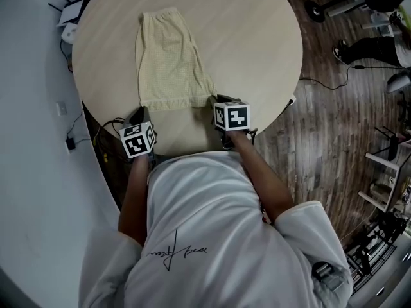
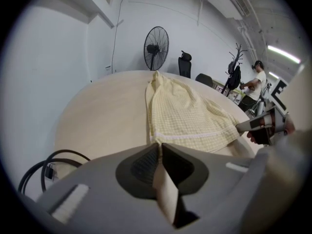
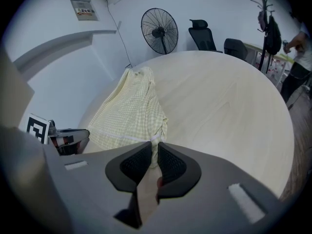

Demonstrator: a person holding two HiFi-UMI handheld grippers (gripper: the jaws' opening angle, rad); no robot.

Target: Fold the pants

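Pale yellow checked pants point(image 1: 170, 63) lie flat on the round wooden table point(image 1: 257, 43), with their wide end toward me. My left gripper point(image 1: 139, 115) is at the near left corner of that end. In the left gripper view its jaws point(image 2: 159, 145) pinch the corner of the pants point(image 2: 187, 116). At the near right corner is my right gripper point(image 1: 219, 102). The right gripper view shows its jaws point(image 3: 154, 147) closed to a narrow slit on the cloth's edge, with the pants point(image 3: 131, 113) stretching away behind.
Black cables point(image 1: 74, 136) hang off the table's left side by the white wall. A standing fan point(image 2: 156, 48) and office chairs point(image 3: 202, 33) stand beyond the far edge. A person point(image 2: 257, 79) stands far off at the right. Wood floor with cords lies to the table's right.
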